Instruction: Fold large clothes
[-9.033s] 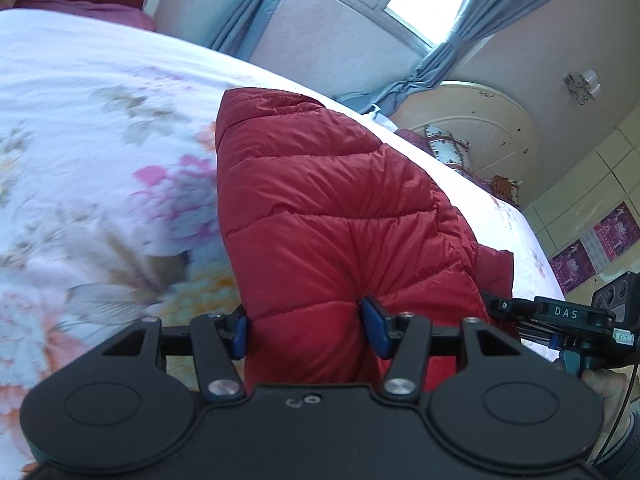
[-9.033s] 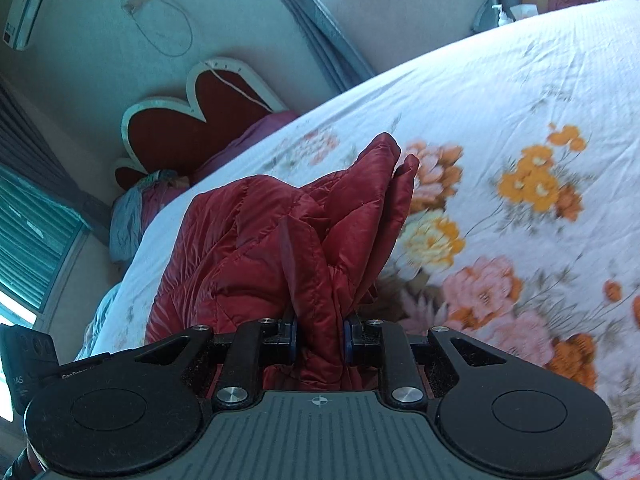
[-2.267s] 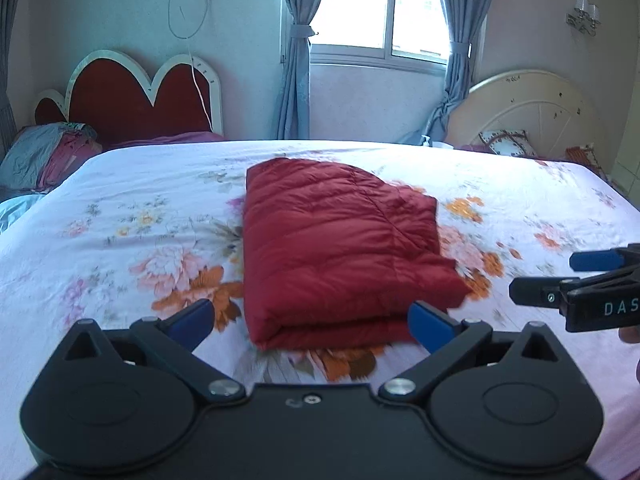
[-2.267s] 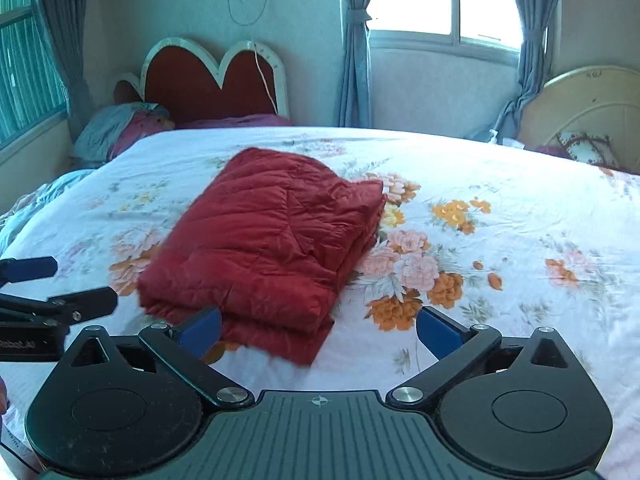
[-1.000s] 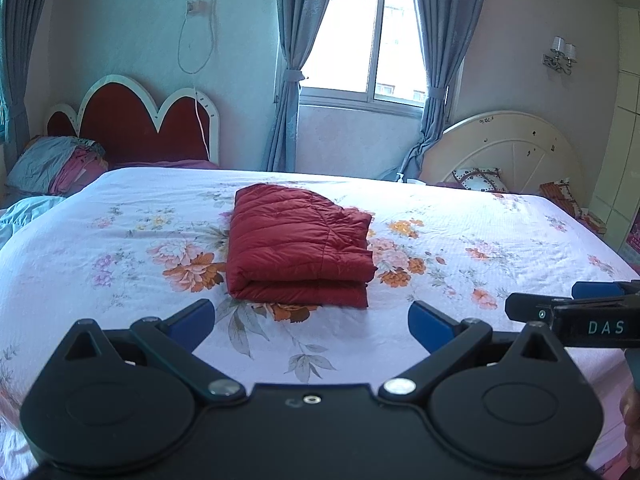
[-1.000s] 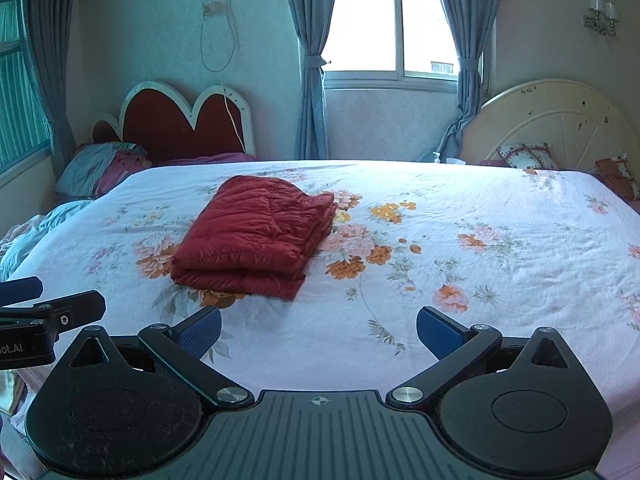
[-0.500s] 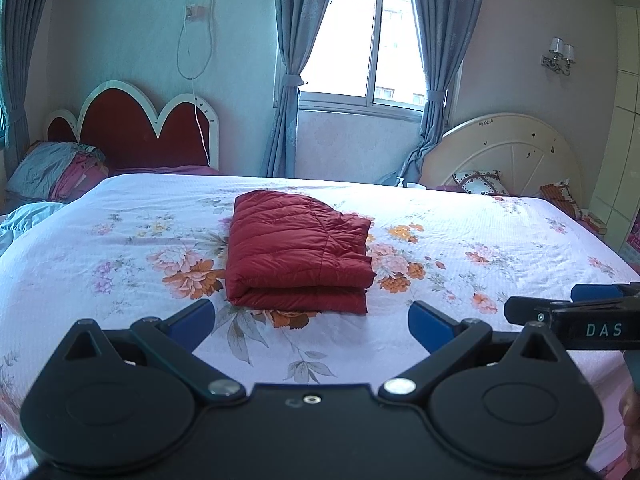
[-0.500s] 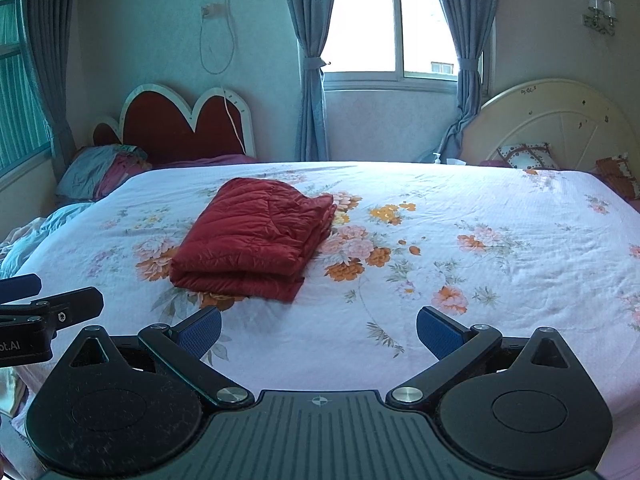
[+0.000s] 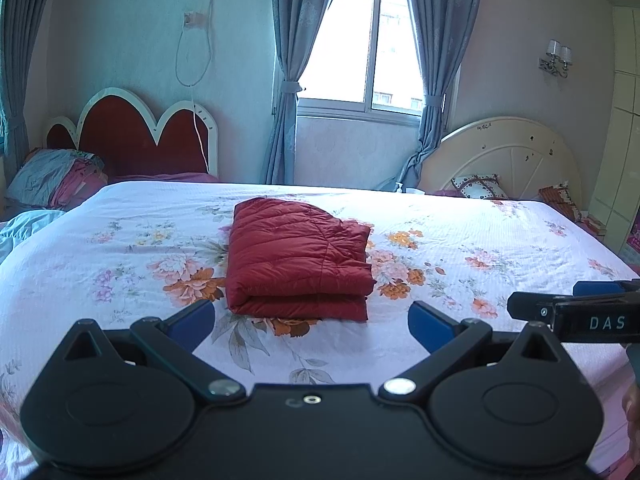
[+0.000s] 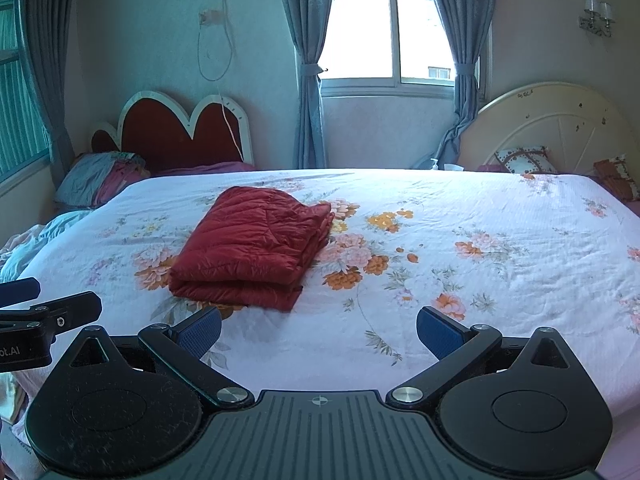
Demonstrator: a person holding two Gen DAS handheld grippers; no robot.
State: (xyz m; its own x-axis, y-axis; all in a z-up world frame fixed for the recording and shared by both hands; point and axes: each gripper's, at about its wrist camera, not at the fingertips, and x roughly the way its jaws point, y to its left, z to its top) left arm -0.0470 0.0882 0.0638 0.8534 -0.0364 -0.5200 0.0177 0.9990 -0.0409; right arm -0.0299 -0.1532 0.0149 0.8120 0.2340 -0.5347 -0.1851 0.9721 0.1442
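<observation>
A red quilted jacket [image 9: 298, 262] lies folded into a neat rectangle on the floral bedsheet [image 9: 120, 248]; it also shows in the right wrist view [image 10: 252, 248]. My left gripper [image 9: 312, 326] is open and empty, held back from the bed's near edge, well short of the jacket. My right gripper [image 10: 320, 334] is open and empty too, level with the left one and to its right. Each gripper shows at the edge of the other's view: the right one [image 9: 576, 314], the left one [image 10: 44, 312].
A red heart-shaped headboard [image 9: 132, 136] with pillows [image 9: 52, 184] stands at the back left. A cream round headboard [image 9: 504, 160] with cushions is at the back right. A curtained window [image 9: 372, 52] is behind the bed.
Both grippers let go of the jacket, opened and drew back from the bed. Over the last second the views barely shift; the jacket lies still.
</observation>
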